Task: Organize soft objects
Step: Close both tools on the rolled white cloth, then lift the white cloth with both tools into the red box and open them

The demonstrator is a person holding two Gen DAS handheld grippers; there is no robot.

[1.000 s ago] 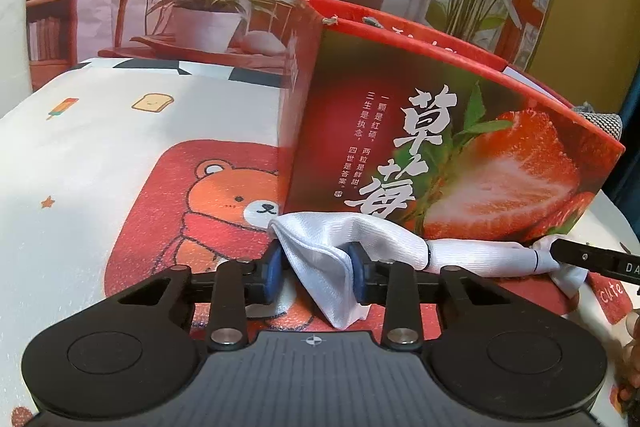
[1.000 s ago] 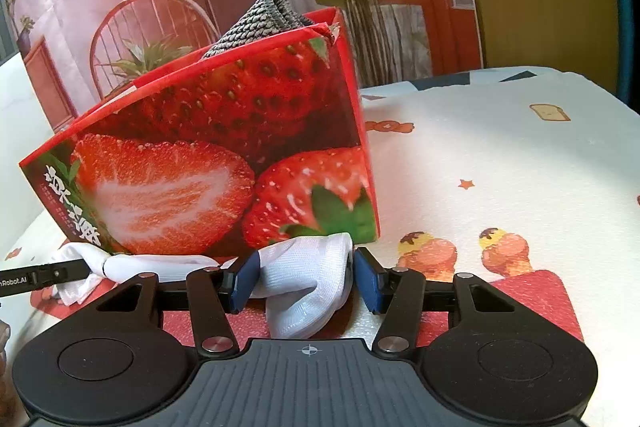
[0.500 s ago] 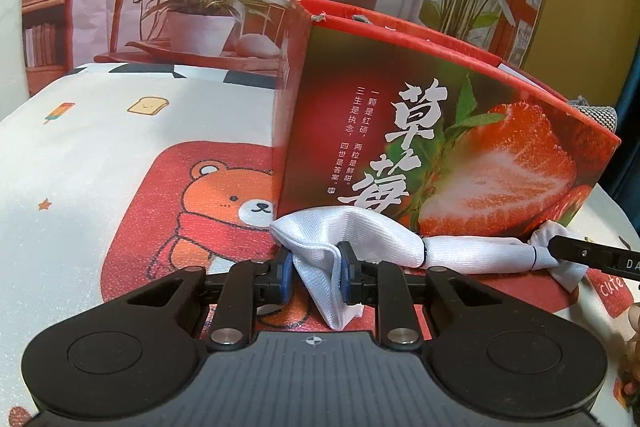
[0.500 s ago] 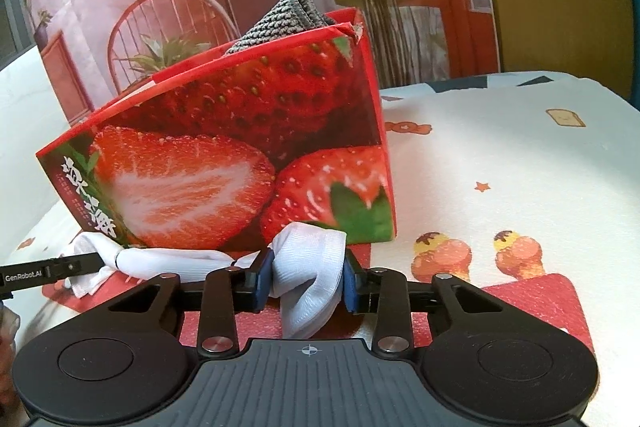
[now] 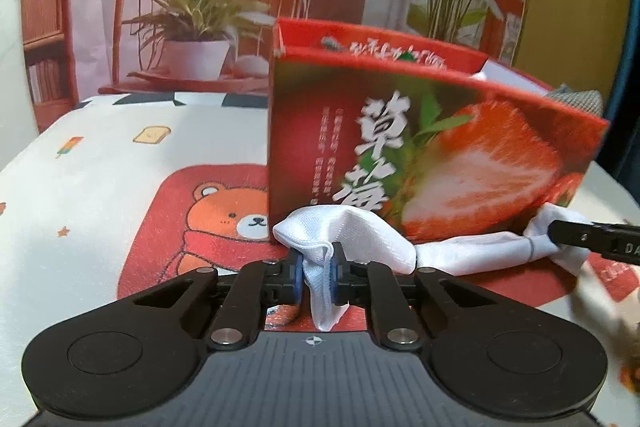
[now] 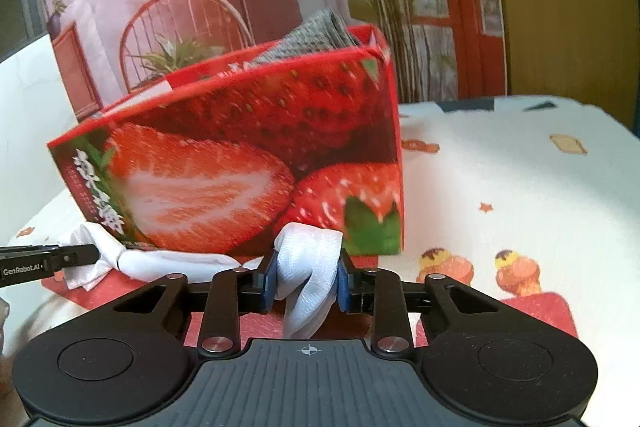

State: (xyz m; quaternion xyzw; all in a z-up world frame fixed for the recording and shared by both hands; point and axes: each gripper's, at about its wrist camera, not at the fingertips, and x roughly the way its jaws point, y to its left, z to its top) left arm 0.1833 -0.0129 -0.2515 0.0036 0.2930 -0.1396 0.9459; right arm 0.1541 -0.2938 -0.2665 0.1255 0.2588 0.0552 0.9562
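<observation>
White knit sock [image 5: 360, 239], lying stretched along the near foot of the red strawberry-printed cardboard box [image 5: 420, 155], is pinched at both ends: the left gripper [image 5: 316, 269] and right gripper [image 6: 307, 277] have just closed their fingers on it. Lifting both ends together, level and taut, should clear the box rim. Beyond, the cartoon-printed cloth surface [image 6: 520, 167] meets a backdrop picturing chair and plants.

both grippers have just been closing: a second ago the left gripper [image 5: 316, 277] and right gripper [image 6: 306, 279] stood wide around the ends of the white cloth [image 5: 360, 239]; now their pads pinch it, bunching the fabric tighter.
</observation>
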